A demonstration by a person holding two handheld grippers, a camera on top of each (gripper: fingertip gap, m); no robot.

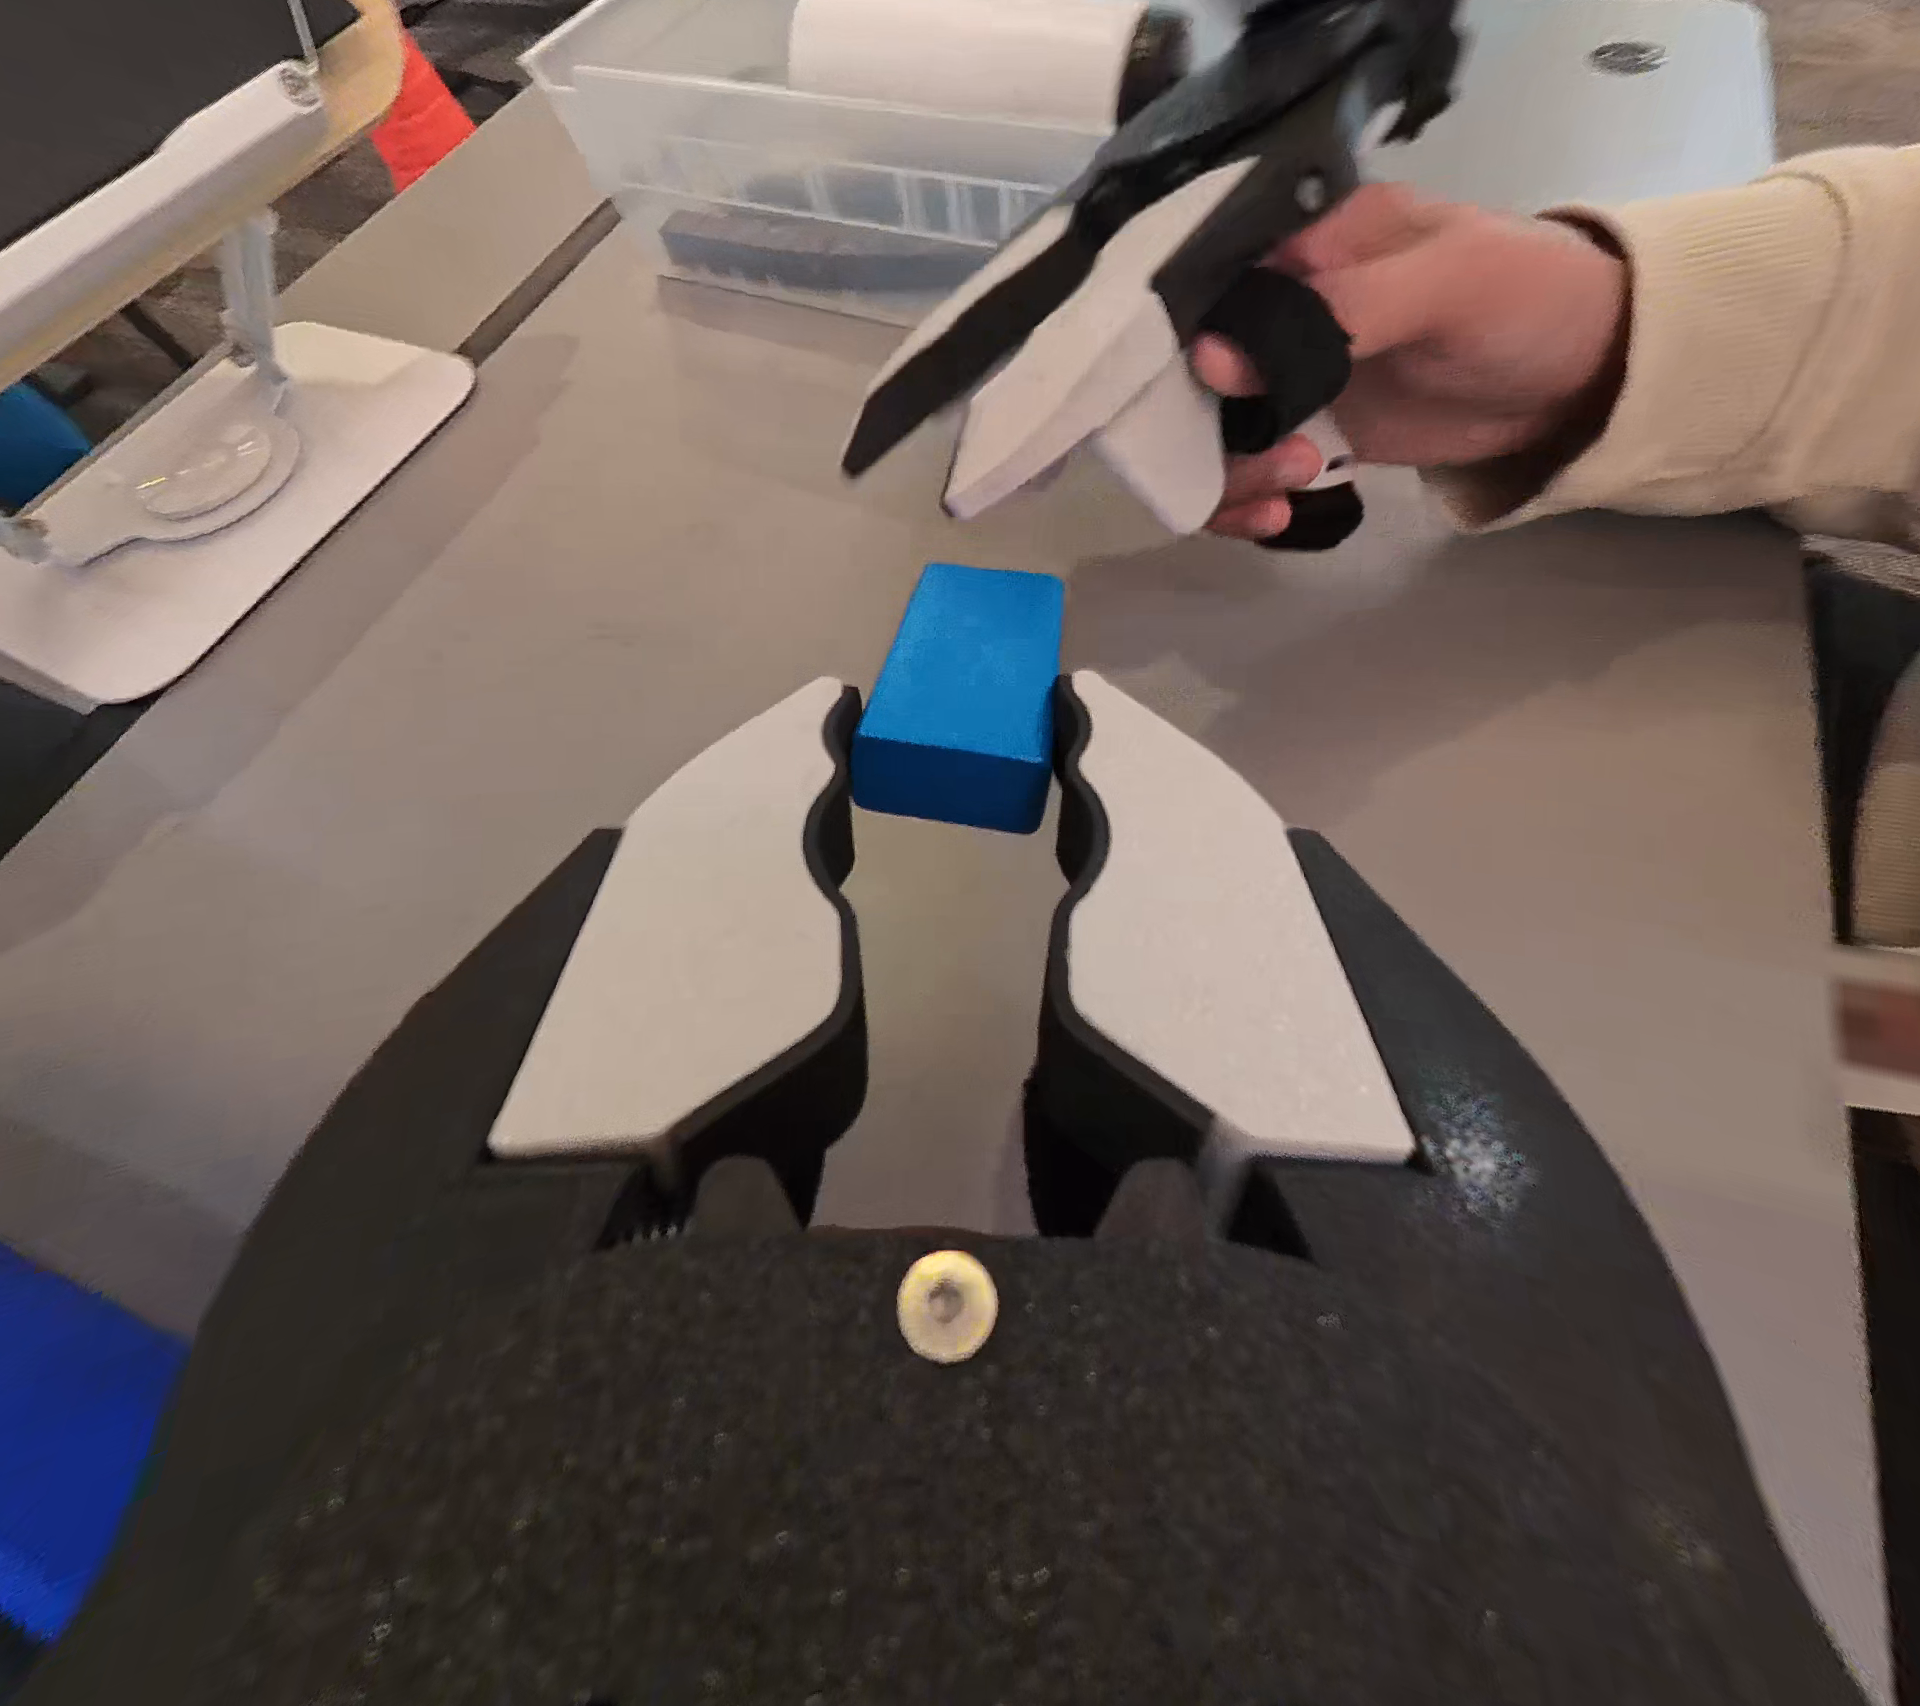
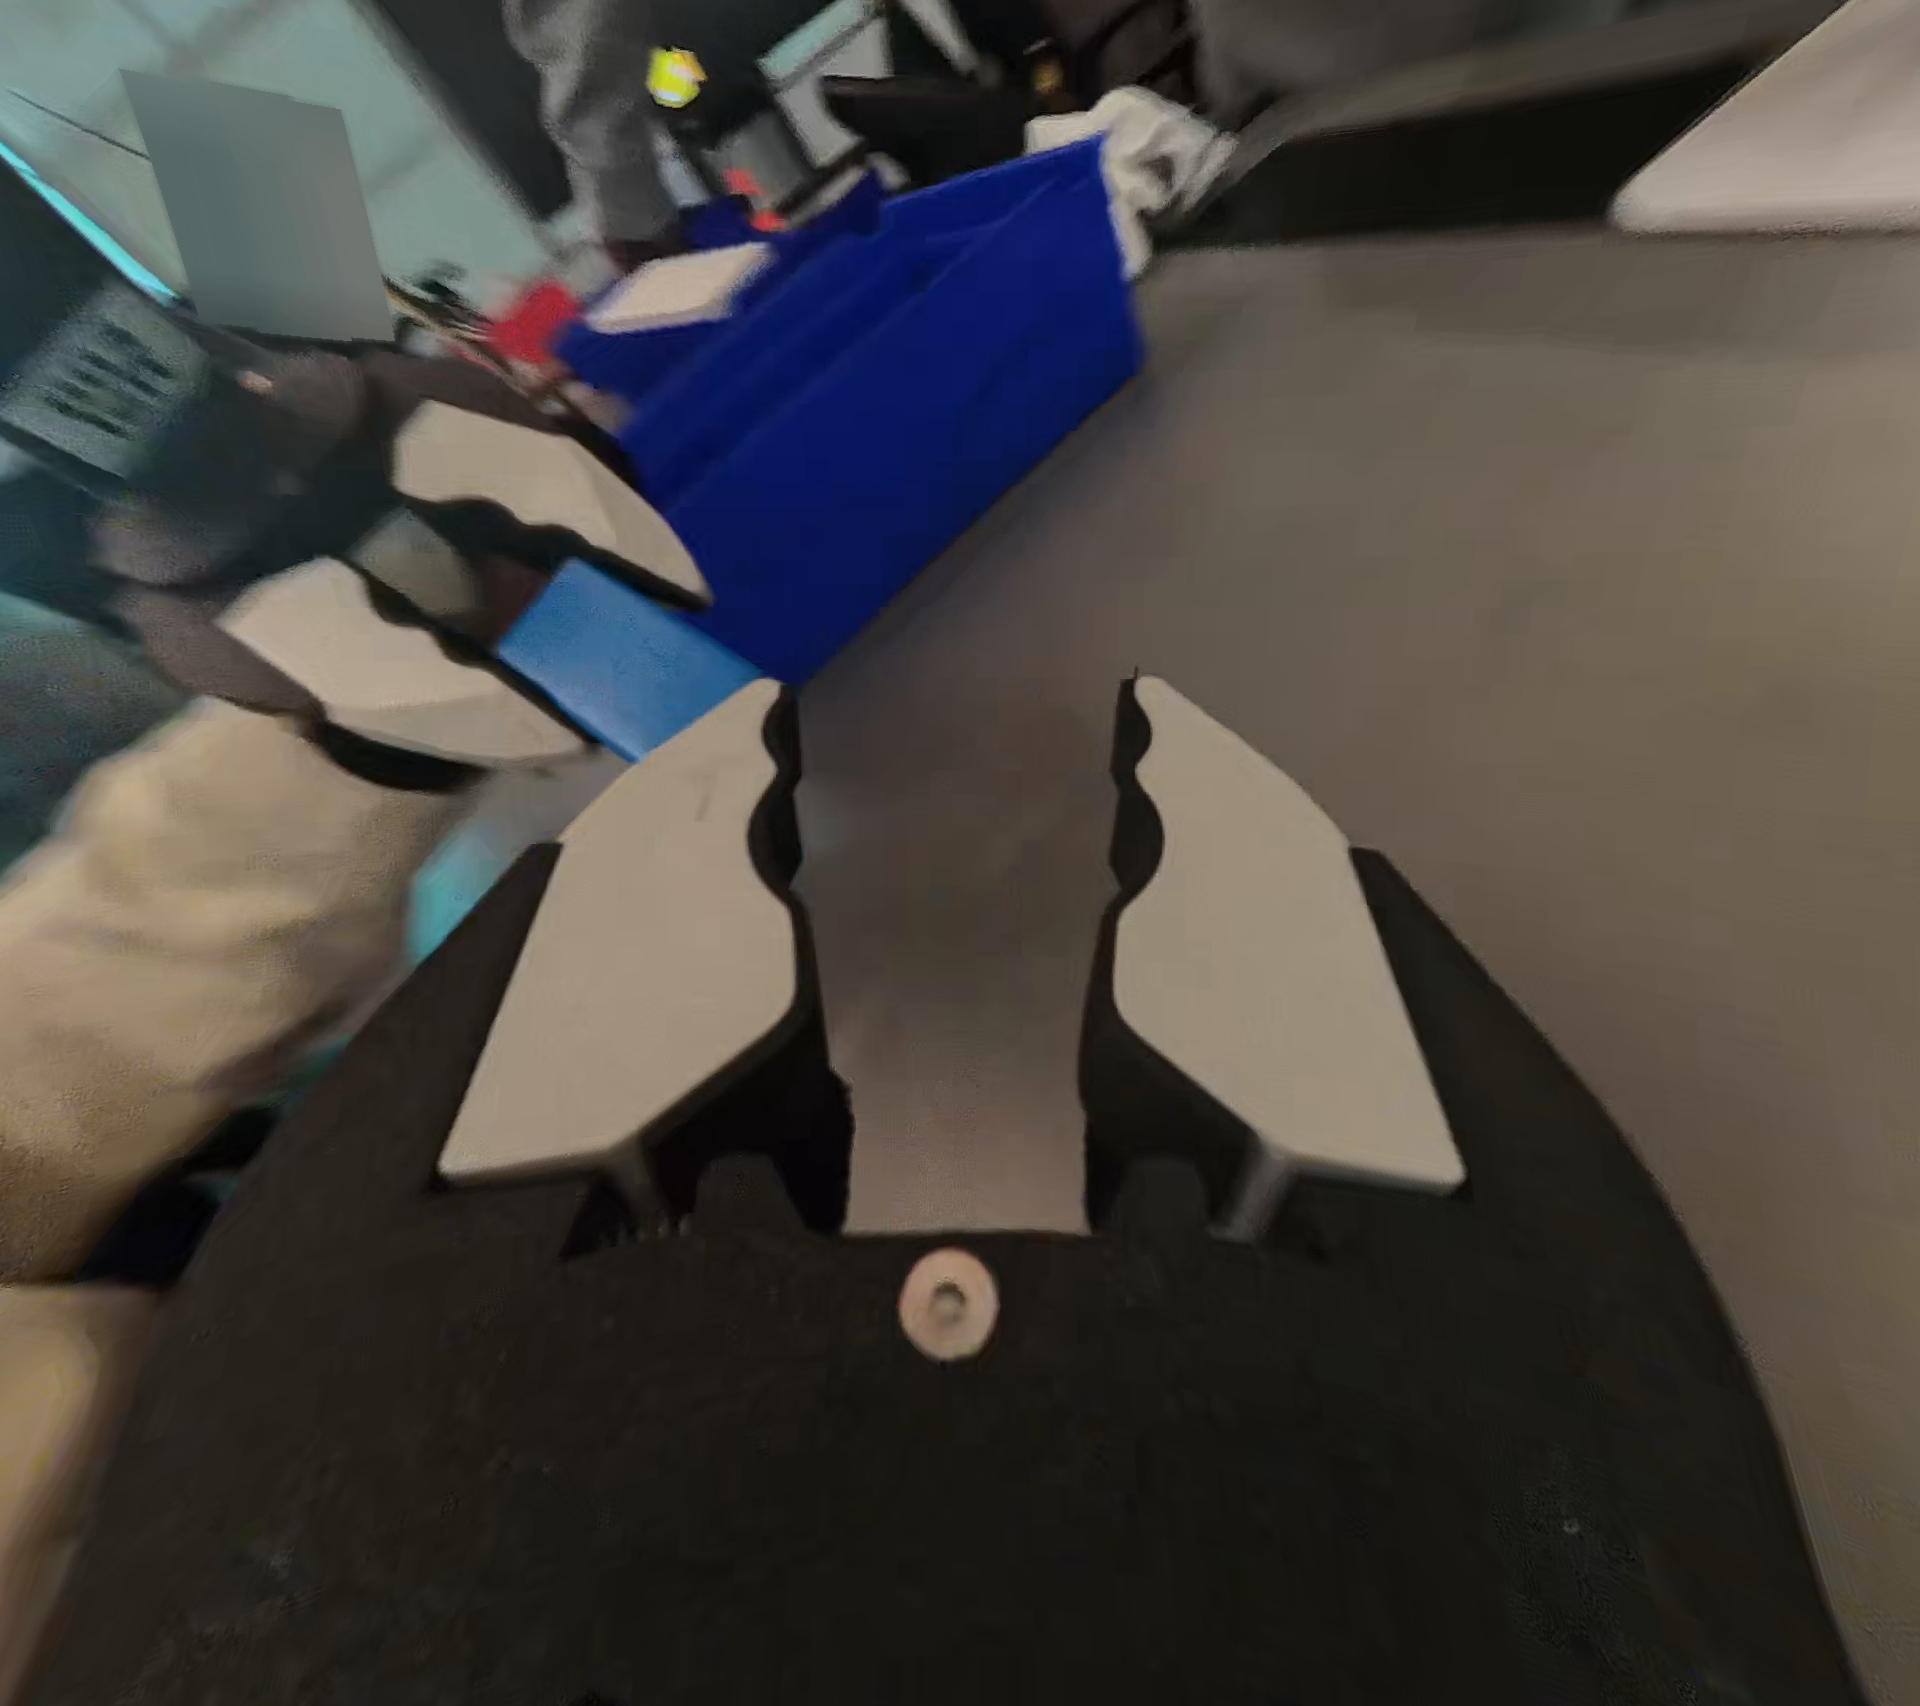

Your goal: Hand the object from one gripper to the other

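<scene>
A blue block [image 1: 956,700] is clamped between the fingertips of the left gripper [image 1: 956,747] and is held above the grey table [image 1: 1455,773]. The right gripper [image 2: 956,721] is seen spread apart and empty, near the block but not touching it. The handover is judged barely begun: the block must yet be gripped by the right gripper and released by the left.

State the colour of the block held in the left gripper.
Blue. The block, clamped by the left gripper, shows best in the left wrist view.
</scene>
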